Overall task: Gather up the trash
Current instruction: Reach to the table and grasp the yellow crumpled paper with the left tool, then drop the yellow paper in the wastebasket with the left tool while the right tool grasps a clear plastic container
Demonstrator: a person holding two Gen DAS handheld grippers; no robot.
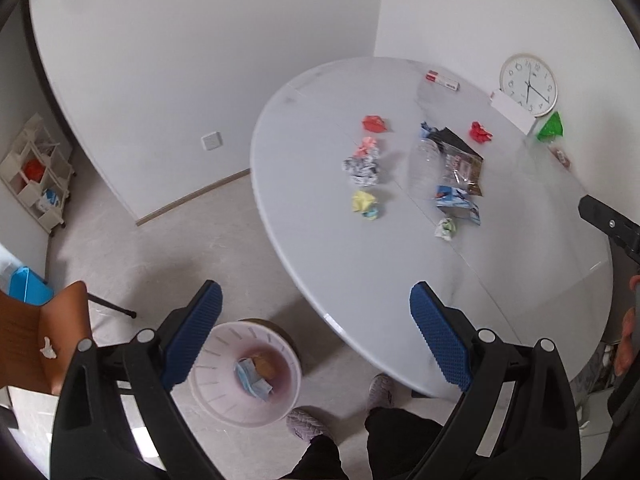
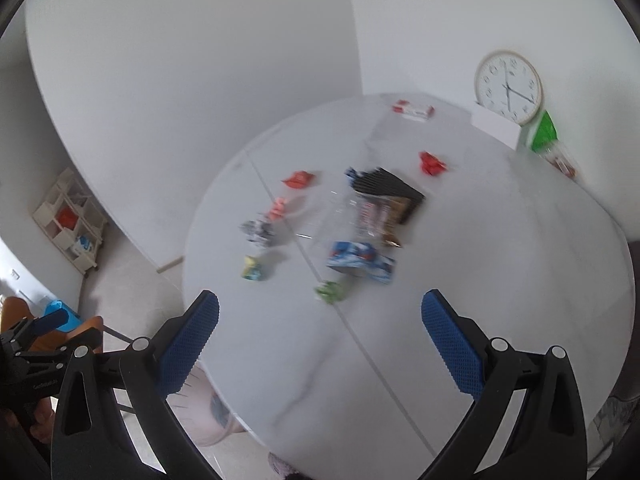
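Trash lies on the white round table (image 1: 360, 264): two red wads (image 1: 375, 123) (image 1: 481, 131), a grey wad (image 1: 361, 167), a yellow wad (image 1: 365, 203), a clear bottle (image 1: 424, 168), a dark wrapper (image 1: 460, 160), a blue wrapper (image 1: 458, 203), a green-white wad (image 1: 446, 229). A pink bin (image 1: 244, 372) on the floor holds some trash. My left gripper (image 1: 316, 340) is open and empty, above the bin and table edge. My right gripper (image 2: 320, 344) is open and empty over the near table (image 2: 480, 240), short of the blue wrapper (image 2: 360, 262) and green wad (image 2: 330, 292).
A clock (image 1: 528, 83), a white box (image 1: 512, 110) and a green bag (image 1: 552, 126) stand at the table's far right. A red-white box (image 1: 442, 81) lies at the back. A brown chair (image 1: 36, 340) is at left, a shelf cart (image 1: 36, 172) by the wall. My feet (image 1: 308, 424) are below.
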